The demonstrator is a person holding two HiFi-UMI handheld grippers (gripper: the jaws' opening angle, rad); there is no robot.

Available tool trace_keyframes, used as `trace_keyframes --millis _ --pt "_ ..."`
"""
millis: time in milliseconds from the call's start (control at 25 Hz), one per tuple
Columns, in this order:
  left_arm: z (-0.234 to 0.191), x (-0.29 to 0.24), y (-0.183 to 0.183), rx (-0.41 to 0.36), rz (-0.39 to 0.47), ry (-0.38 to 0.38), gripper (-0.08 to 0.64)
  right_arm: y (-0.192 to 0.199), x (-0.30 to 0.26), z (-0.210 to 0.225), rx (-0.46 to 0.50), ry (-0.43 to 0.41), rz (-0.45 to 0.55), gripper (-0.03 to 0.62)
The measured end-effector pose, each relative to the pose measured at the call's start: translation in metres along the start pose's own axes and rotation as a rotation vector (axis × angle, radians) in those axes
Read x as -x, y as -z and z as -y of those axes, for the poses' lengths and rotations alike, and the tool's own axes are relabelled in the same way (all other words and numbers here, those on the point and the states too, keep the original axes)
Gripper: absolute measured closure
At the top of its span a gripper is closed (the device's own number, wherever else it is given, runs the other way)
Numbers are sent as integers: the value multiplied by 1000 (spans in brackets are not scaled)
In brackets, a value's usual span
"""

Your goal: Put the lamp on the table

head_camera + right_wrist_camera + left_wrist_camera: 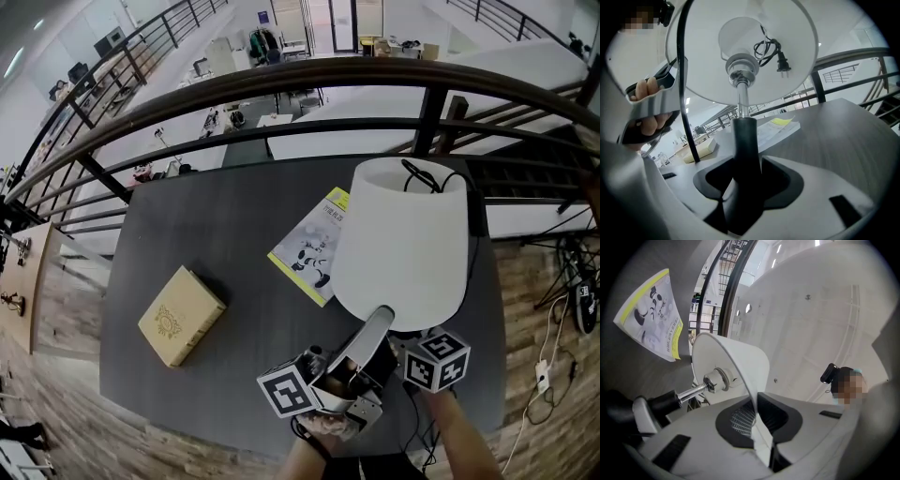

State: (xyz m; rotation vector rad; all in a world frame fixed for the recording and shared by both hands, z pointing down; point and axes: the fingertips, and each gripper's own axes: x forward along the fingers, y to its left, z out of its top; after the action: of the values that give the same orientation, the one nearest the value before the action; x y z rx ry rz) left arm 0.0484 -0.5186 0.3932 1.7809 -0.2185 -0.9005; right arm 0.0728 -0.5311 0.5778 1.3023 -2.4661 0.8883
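I hold the lamp above the dark table [225,216] with both grippers. Its white shade [403,239] fills the right middle of the head view, with the cord's plug [780,58] tucked inside. My left gripper [757,420] is shut on the shade's lower rim, the thin wall pinched between its pads. My right gripper [746,173] is shut on the lamp's black stem [743,136] below the chrome neck. In the head view the left gripper [382,317] reaches up to the rim. The right gripper's marker cube [436,361] shows beside it, its jaws hidden under the shade. The base is out of sight.
A tan book [180,315] lies on the table's left part and a yellow-edged booklet [314,244] lies near the middle, partly behind the shade. A dark railing [281,84] runs along the table's far side. The lamp's black cord [686,117] hangs beside the stem.
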Motion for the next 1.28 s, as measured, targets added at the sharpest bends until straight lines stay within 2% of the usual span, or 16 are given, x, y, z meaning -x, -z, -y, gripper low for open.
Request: trace_keyframes --millis 480,1280 --pt "7 11 11 -24 11 -5 520 -2 23 -3 -14 22 58 390" --pt "16 35 44 -68 -5 -3 500 31 71 -18 -23 19 60 390"
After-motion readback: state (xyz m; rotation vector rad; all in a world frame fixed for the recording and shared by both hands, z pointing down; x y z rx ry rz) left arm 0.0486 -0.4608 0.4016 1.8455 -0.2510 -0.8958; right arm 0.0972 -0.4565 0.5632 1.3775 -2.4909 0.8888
